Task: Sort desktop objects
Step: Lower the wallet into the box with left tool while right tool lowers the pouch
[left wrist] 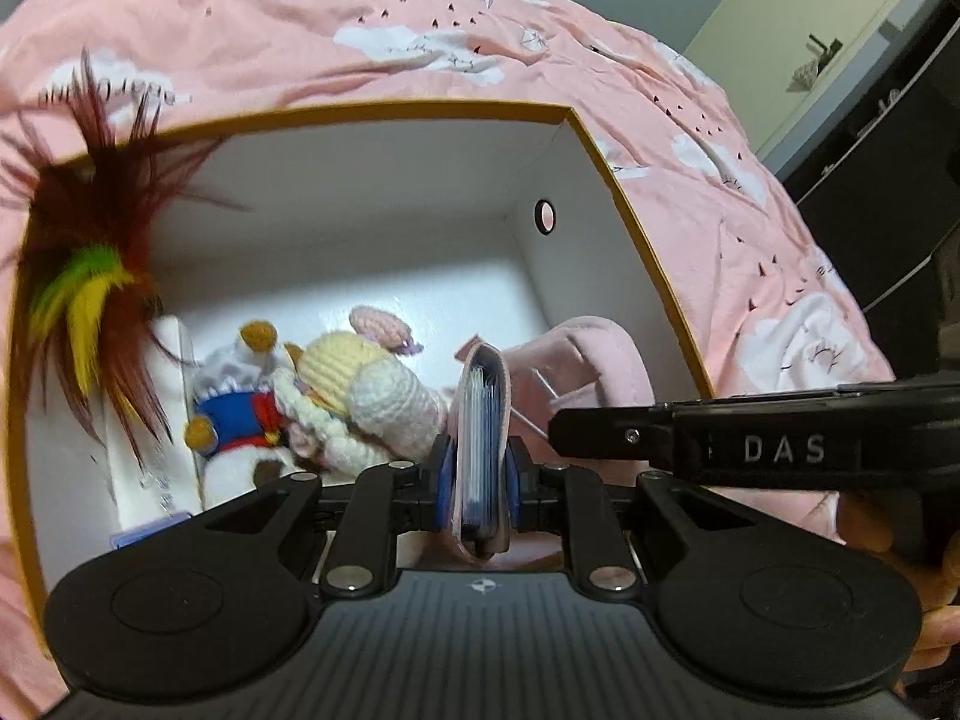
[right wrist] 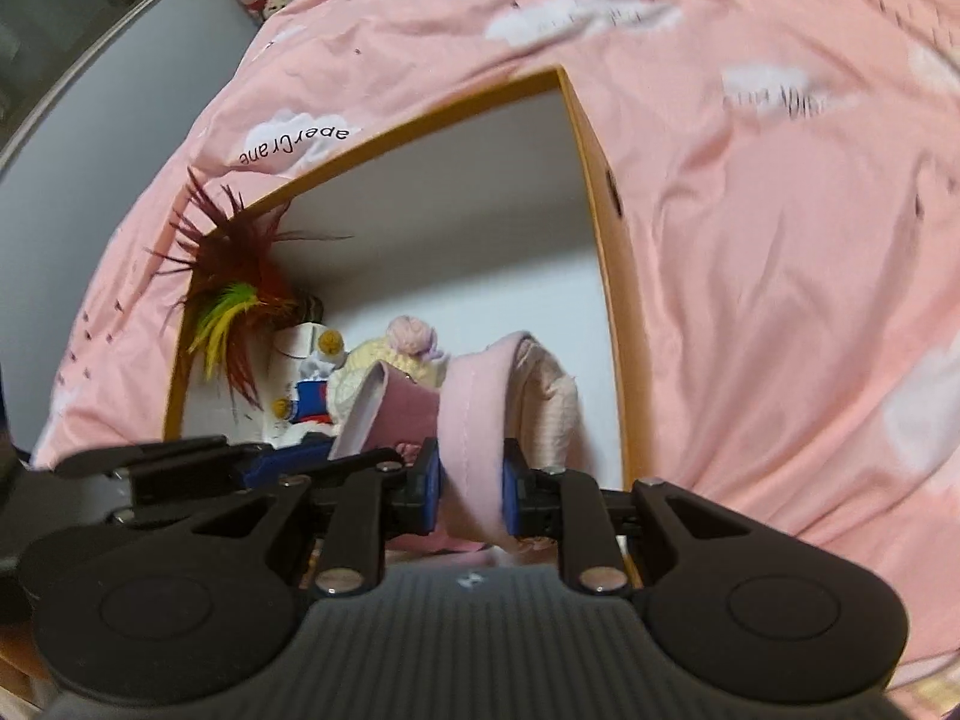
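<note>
Card holder point(left wrist: 480, 438) is pinched on edge by the left gripper point(left wrist: 479, 480) over the box point(left wrist: 636, 228), above the near-right corner, while the right gripper point(right wrist: 471, 480) is clamped on a pink cloth point(right wrist: 474, 420) beside it. Both sit close together, so letting go carelessly could tangle cloth and holder, or knock the crochet dolls point(left wrist: 360, 384) and feather toy point(left wrist: 96, 276) at the left wall.

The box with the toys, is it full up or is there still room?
Still room. The box shows bare white floor and walls behind the crochet doll and feather toy.
</note>
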The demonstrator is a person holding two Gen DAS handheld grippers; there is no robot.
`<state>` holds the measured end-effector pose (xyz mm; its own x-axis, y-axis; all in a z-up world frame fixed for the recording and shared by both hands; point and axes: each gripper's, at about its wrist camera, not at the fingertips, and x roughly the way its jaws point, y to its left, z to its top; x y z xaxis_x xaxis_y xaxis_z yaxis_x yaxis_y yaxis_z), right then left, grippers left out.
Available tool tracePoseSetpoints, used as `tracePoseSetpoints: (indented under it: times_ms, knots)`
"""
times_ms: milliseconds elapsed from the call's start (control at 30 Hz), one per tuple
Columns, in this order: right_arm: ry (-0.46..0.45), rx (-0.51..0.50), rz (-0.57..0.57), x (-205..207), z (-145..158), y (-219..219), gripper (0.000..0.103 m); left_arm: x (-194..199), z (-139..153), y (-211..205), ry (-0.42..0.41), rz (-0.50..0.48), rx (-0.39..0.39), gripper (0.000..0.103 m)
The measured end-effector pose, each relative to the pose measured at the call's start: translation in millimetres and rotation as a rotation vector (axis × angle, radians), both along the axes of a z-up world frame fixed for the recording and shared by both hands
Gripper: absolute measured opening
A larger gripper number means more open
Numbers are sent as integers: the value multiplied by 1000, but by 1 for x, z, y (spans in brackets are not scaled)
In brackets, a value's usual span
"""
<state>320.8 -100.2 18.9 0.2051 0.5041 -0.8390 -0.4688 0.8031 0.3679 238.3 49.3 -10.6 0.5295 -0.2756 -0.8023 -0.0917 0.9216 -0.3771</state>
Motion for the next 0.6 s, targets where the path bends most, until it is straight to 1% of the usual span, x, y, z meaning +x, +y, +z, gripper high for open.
tracePoseSetpoints:
  times_ms: [67, 167, 233, 300, 367, 400, 500, 567, 600]
  knots:
    - [27, 19, -22, 1, -1, -1, 21, 0, 0, 2, -2, -5, -43, 23]
    - [92, 51, -33, 4, 1, -2, 21, -1, 1, 5, 6, 7, -63, 24]
    - [95, 47, -17, 5, 3, 1, 21, -1, 0, 10, 17, 10, -90, 24]
    - [104, 31, -3, 8, 2, 4, 21, -4, 0, 13, 10, 5, -110, 25]
    - [109, 13, 16, 9, 0, 7, 22, -13, 3, 17, -21, 2, -138, 36]
    - [111, 10, 24, 9, -1, 8, 22, -18, 5, 19, -38, 1, -150, 37]
    - [75, 1, 64, 3, -2, 10, 22, -26, 7, 22, -55, 2, -151, 37]
    - [67, 0, 75, 2, -5, 11, 23, -23, 3, 21, -49, -4, -147, 30]
    - [64, 0, 80, 1, -6, 12, 23, -21, 1, 21, -39, -6, -143, 29]
